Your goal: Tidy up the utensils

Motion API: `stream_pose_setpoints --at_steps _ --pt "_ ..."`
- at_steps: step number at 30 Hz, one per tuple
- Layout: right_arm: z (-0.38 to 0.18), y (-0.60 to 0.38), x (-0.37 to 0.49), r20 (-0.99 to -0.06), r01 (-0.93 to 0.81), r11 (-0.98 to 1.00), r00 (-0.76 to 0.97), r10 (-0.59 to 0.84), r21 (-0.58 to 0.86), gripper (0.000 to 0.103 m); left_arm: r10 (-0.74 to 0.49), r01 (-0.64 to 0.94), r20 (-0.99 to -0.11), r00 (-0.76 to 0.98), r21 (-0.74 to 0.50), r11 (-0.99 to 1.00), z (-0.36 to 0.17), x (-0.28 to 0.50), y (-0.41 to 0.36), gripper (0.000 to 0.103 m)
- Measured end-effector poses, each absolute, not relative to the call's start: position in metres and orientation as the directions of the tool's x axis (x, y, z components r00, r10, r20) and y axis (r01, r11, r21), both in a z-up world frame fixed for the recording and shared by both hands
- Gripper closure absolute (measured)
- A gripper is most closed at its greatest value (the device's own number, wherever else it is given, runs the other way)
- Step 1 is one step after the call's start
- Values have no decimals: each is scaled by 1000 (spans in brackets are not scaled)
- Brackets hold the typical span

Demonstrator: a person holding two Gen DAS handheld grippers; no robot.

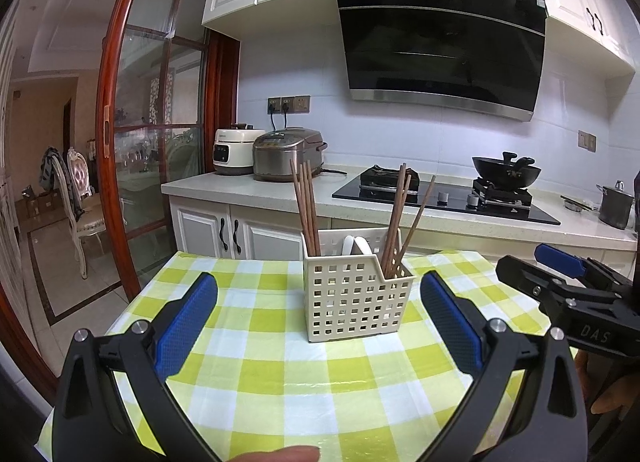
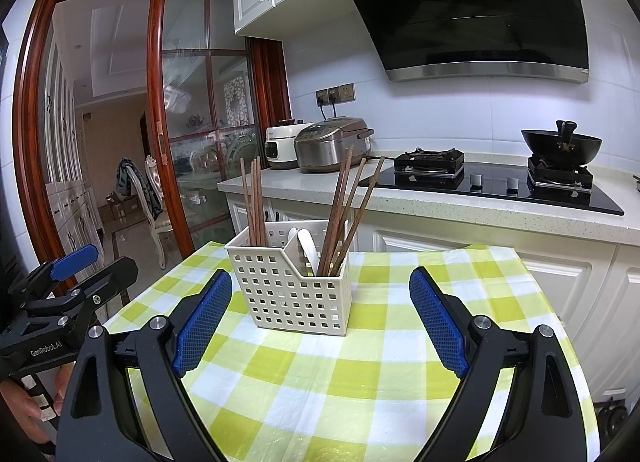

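Observation:
A cream perforated utensil basket (image 1: 352, 298) (image 2: 292, 294) stands on the green-and-white checked tablecloth (image 1: 280, 374) (image 2: 360, 362). Three brown chopsticks (image 1: 305, 210) (image 2: 253, 202) stand upright in its left compartment. Three more chopsticks (image 1: 402, 218) (image 2: 348, 206) lean right in its right compartment. White spoon handles (image 1: 358, 244) (image 2: 308, 244) show in the middle compartment. My left gripper (image 1: 319, 294) is open just in front of the basket, nothing between its blue pads. My right gripper (image 2: 320, 290) is open too, also facing the basket and empty.
Behind the table runs a kitchen counter (image 1: 280, 194) with two rice cookers (image 1: 288, 154), a black hob (image 1: 440, 194) and a wok (image 1: 506, 172). A wooden sliding glass door (image 1: 152, 122) stands at the left. A fingertip (image 1: 288, 454) shows at the bottom edge.

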State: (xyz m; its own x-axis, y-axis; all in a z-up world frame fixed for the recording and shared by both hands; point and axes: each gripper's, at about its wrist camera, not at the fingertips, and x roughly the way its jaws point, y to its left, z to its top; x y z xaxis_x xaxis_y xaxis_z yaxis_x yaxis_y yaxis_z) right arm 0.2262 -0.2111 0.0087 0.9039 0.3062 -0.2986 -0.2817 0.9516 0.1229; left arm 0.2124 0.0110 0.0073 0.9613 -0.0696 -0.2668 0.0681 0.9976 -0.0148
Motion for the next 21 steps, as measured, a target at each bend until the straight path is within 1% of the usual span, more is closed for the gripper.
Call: stream_pose_setpoints --at_steps 14,21 --pt "5 -213 220 -292 -288 950 904 312 124 18 -91 87 -253 963 -26 996 11 207 13 5" --pt "5 -213 219 -293 -286 950 904 311 124 18 -81 84 -263 962 2 996 10 210 8 5"
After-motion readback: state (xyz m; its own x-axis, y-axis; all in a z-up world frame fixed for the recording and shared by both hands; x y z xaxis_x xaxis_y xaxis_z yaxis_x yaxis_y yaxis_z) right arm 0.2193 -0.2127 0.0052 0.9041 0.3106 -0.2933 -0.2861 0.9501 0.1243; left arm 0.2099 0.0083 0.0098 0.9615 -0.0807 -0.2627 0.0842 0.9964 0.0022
